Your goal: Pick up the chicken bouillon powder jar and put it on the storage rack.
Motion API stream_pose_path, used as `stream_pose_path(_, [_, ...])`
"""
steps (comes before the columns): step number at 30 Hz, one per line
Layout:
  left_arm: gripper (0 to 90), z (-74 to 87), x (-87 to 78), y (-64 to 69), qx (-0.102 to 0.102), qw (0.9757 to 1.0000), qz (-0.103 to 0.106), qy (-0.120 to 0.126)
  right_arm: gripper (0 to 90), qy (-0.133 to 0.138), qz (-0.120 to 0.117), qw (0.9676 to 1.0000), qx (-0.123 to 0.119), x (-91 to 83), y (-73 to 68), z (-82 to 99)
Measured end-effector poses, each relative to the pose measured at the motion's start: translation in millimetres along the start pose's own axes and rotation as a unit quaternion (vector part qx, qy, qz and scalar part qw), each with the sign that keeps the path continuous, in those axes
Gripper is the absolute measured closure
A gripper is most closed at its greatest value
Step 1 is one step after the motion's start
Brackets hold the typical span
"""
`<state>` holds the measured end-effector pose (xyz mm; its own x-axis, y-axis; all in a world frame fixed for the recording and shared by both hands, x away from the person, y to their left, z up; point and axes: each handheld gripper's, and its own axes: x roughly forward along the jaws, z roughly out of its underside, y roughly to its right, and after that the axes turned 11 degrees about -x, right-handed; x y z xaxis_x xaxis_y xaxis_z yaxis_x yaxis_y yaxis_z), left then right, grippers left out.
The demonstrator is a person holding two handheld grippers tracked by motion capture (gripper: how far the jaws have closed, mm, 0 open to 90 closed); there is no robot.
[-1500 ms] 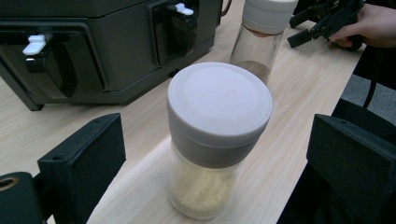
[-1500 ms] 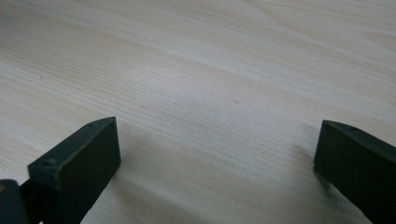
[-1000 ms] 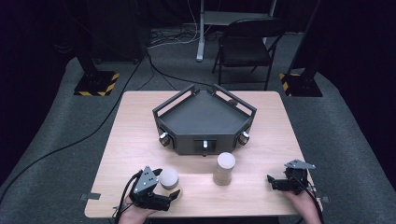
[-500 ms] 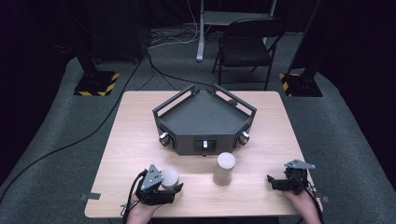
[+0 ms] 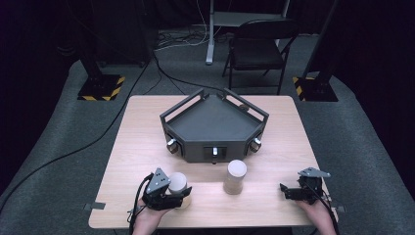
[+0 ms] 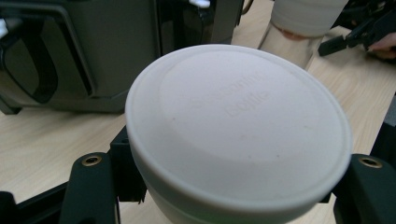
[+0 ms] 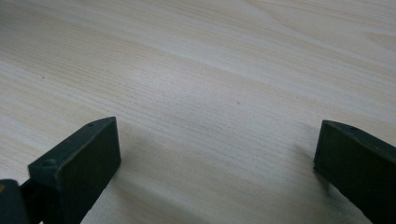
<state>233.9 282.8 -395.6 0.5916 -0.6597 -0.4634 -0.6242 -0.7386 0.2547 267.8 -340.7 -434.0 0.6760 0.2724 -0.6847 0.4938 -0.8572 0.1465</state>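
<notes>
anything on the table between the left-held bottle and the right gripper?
One thing: a second, taller bottle stands upright between the bottle clamped in the left gripper and the right gripper. The rest is bare table, as the high view shows.

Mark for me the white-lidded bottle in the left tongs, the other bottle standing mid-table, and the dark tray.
white-lidded bottle (image 6: pixel 238 135), left gripper view, middle of its lid.
other bottle (image 5: pixel 235 178), high view, its side wall.
dark tray (image 5: pixel 214 119), high view, bare floor.

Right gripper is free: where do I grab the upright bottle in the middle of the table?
Take the middle bottle by its body just under the white cap, from its right. It stands upright and round, and the open right gripper lies on that side with bare table between.
</notes>
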Motion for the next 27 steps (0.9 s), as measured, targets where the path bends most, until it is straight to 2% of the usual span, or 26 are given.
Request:
stream_pose_path(7, [33.7,-27.2,-3.2,2.0,0.019,0.9997,0.005,0.012,0.0,0.0,0.0,1.0,0.0,0.0,0.1,0.0])
stream_pose_path(15, [33.7,-65.0,-3.9,-2.8,0.022,0.9994,0.016,0.023,0.0,0.0,-0.002,1.0,-0.002,0.1,1.0,0.0])
stream_pose_path(18, [33.7,-82.7,-4.1,-1.1,0.029,0.9991,0.01,0.028,0.0,0.0,-0.003,1.0,-0.002,0.2,0.9,-0.2])
stream_pose_path(19, [33.7,-82.7,-4.1,-1.1,0.029,0.9991,0.01,0.028,0.0,0.0,-0.003,1.0,-0.002,0.2,0.9,-0.2])
stream_pose_path(27, [33.7,-120.3,-3.8,1.9,0.033,0.9988,-0.001,0.037,0.0,0.001,-0.005,1.0,-0.004,0.3,1.7,-0.1])
